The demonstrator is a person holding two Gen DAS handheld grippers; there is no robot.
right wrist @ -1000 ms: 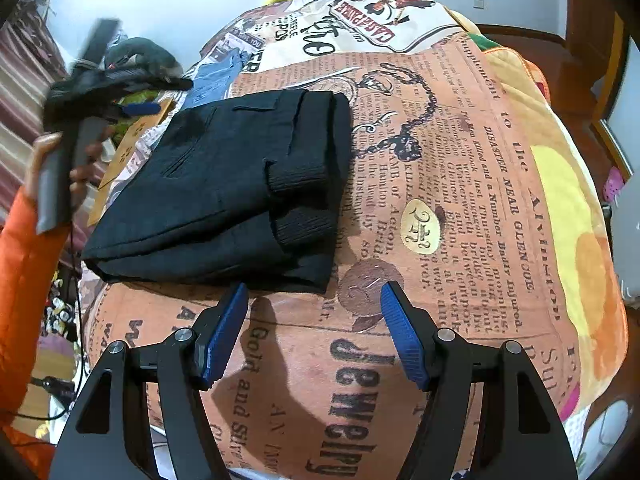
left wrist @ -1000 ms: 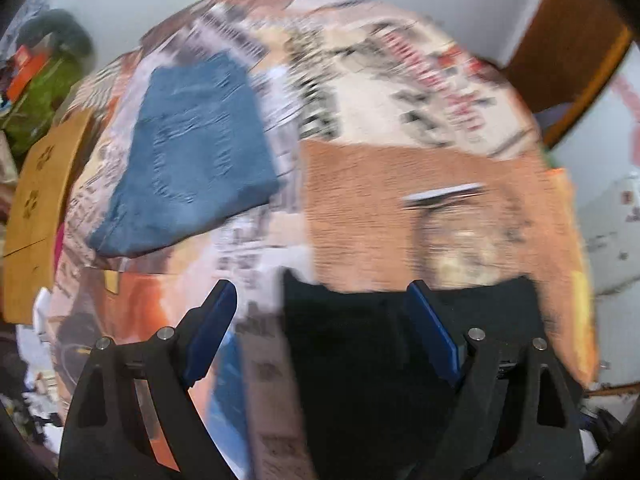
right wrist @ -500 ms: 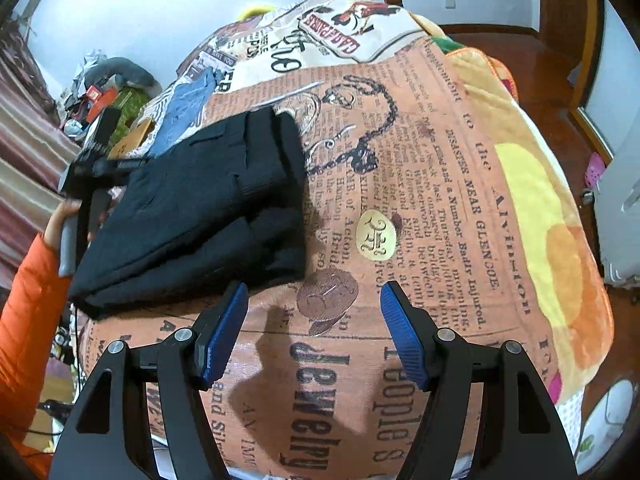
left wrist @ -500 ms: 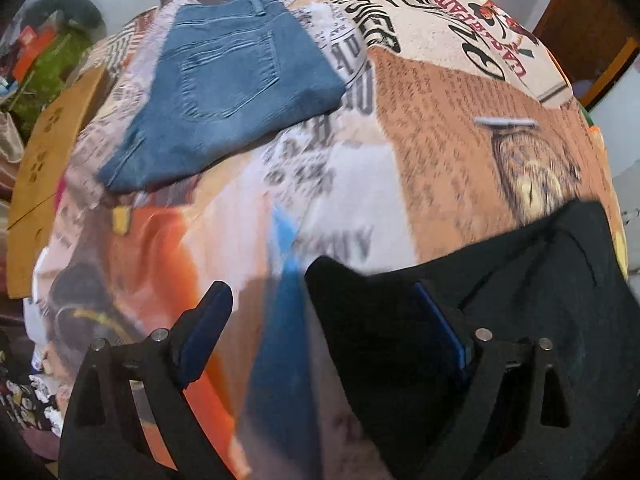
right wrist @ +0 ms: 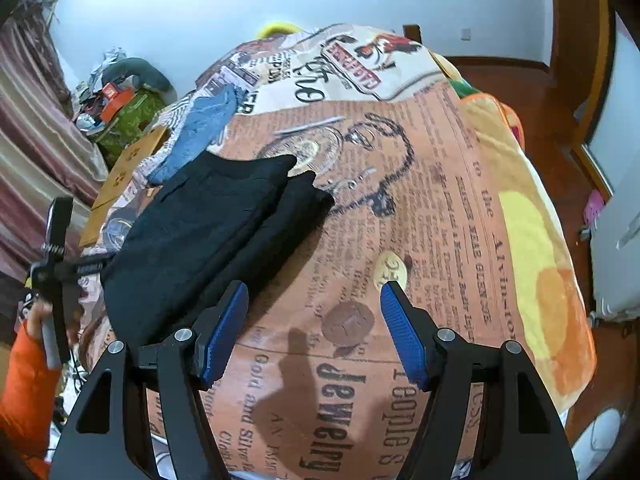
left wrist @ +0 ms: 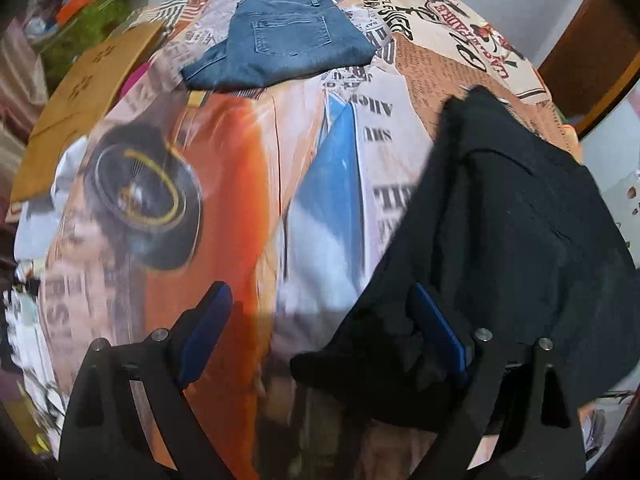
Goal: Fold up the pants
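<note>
the left gripper [left wrist: 320, 320] points steeply down at a printed blanket [left wrist: 248, 200], and its jaws, which have just been opening, stand wide apart. the edge of the folded black pants [left wrist: 520, 232] lies bunched at the right-hand blue pad [left wrist: 438, 332]; whether cloth and pad touch cannot be told. the rest of the pants spreads off to the right of that finger. the left-hand pad [left wrist: 204, 328] has only blanket under it. well ahead of the fingertips, apart from the black pants, lie folded blue jeans [left wrist: 284, 40], back pocket up. far to the left ahead sits a brown cardboard box [left wrist: 80, 96].
</note>
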